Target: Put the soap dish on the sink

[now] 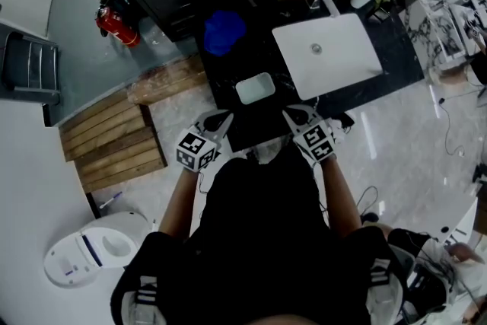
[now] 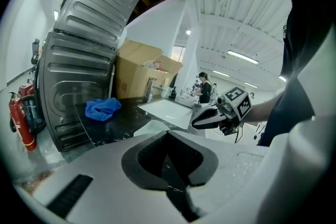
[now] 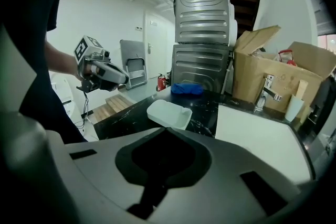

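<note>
On the black counter (image 1: 242,132), just beside the white sink (image 1: 346,38), the soap dish (image 1: 255,87) sits open side up.
Jaws together and empty on my left gripper (image 1: 219,118) and right gripper (image 1: 291,113); the dish looks light, stiff and slick, so I'd pinch a side wall.

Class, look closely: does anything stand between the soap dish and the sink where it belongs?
Nothing visible does. The soap dish sits on the black counter just beside the sink, only bare counter between them.
</note>
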Demonstrator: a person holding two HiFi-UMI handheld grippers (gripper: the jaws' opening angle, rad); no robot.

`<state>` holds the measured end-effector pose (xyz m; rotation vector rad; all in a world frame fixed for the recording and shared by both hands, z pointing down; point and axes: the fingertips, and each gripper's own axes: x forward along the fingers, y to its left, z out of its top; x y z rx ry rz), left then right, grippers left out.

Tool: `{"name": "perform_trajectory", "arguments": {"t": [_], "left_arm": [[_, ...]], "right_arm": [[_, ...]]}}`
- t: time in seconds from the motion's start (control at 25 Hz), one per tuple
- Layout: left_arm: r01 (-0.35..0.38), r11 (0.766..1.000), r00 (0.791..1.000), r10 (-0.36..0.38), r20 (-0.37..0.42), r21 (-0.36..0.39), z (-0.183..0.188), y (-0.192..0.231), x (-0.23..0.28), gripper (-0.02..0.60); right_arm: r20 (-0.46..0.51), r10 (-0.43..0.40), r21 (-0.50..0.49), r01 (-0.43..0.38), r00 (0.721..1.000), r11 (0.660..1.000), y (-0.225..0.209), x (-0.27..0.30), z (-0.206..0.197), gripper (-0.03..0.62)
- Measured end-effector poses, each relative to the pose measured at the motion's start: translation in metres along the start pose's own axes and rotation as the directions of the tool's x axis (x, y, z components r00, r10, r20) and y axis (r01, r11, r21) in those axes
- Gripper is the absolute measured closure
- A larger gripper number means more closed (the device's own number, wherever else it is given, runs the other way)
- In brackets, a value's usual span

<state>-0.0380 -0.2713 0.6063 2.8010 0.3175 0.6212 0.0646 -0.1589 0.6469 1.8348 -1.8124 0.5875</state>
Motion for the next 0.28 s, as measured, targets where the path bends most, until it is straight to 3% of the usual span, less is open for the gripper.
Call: {"name": "perform_trajectory", "arguments": {"t": [0.28], "left_arm": [[-0.005,1.000,1.000,0.005,0.012,-0.014,-0.0021,-0.0042,0.0008,0.581]], "right_arm": [[-0.006,0.008,-0.003,-0.008,1.000,1.000,0.0031,0.0006,-0.0045,0.600]]}}
